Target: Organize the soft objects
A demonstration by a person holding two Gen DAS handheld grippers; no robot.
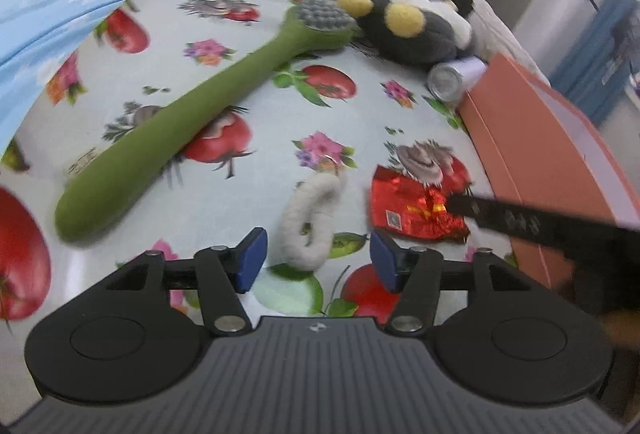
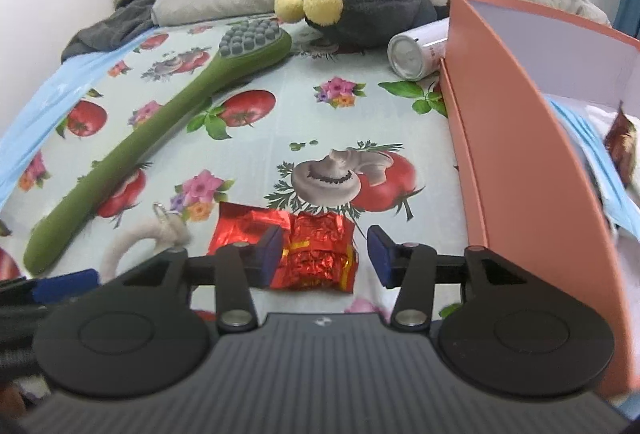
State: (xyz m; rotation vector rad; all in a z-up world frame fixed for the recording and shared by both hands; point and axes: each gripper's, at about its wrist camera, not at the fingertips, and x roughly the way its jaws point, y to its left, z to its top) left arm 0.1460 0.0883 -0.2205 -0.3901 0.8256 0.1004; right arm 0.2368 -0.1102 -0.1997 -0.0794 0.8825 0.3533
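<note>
With both jaws open on the bed, my left gripper [image 1: 318,260] straddles the soft, light white fuzzy fabric loop [image 1: 312,220]; my right gripper [image 2: 325,254] brackets the crinkly red foil packet [image 2: 304,246], best pinched mid-body.

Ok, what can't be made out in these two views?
- Box contents: right wrist view shows only a blue sheet and a brown packet, cut by the frame edge; in the left wrist view its wall hides them.
- Can label: too small.
- White loop: partly behind the right gripper.
- Plush: face not visible.
</note>
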